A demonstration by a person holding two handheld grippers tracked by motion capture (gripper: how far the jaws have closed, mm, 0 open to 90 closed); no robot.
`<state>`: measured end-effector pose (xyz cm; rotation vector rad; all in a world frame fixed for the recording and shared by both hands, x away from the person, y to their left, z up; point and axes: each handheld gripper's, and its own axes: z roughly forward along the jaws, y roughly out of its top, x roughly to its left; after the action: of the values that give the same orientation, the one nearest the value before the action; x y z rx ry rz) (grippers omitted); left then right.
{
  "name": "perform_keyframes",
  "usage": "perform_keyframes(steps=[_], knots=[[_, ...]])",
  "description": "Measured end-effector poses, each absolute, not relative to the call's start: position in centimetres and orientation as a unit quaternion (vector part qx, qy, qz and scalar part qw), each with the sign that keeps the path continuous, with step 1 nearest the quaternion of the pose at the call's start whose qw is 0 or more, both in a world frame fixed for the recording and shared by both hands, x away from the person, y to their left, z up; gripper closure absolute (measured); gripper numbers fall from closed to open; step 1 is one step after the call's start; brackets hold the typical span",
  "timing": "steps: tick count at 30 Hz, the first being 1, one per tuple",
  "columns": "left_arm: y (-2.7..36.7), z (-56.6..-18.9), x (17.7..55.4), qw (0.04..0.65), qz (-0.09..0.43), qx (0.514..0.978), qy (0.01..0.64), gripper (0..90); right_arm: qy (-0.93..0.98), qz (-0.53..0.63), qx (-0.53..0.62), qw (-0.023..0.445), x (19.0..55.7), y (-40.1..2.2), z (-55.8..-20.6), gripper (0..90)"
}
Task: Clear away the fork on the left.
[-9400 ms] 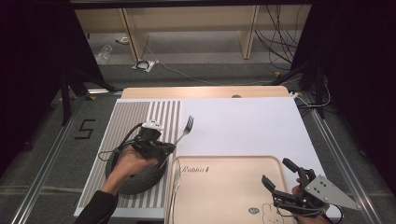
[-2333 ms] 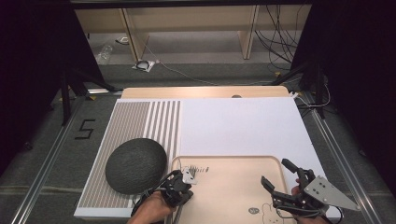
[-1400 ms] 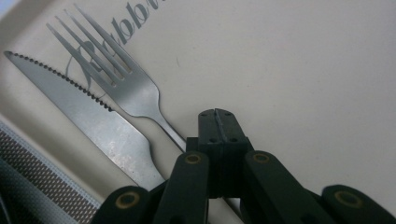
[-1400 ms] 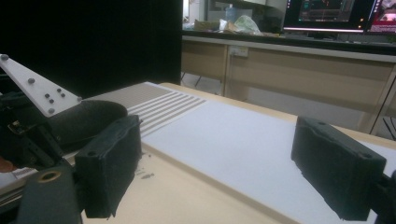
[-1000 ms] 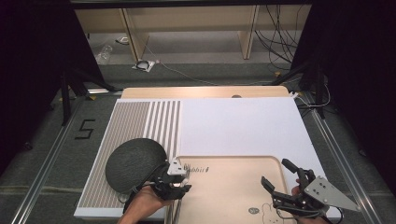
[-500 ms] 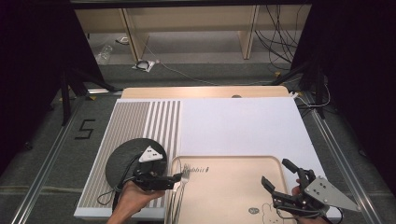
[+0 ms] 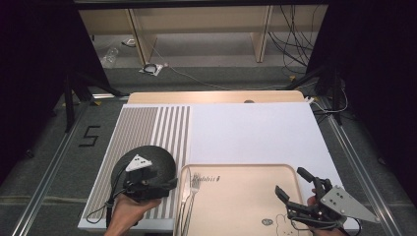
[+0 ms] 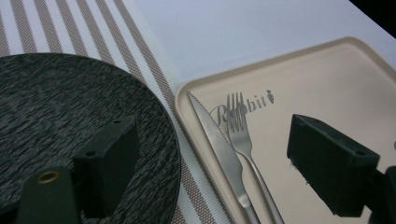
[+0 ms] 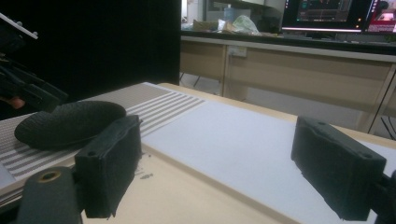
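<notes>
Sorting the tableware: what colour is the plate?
Dark grey-black, textured plate; best in the left gripper view.

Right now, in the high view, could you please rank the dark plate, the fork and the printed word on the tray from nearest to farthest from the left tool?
1. Dark plate: directly beneath the left tool.
2. Fork: just right of it, at the tray's left edge beside the knife.
3. Printed word: slightly farther right, past the fork's tines.
</notes>
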<state>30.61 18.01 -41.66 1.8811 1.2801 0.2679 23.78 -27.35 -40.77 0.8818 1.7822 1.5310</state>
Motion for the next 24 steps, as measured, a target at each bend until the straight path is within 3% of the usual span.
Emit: perform_keyframes(steps=[24], knots=[[21.3, -41.9, 29.5, 0.422, 0.111, 0.707, 0.557, 16.0, 0.676, 0.579, 0.336, 0.308, 23.8, -27.4, -40.8, 17.0]])
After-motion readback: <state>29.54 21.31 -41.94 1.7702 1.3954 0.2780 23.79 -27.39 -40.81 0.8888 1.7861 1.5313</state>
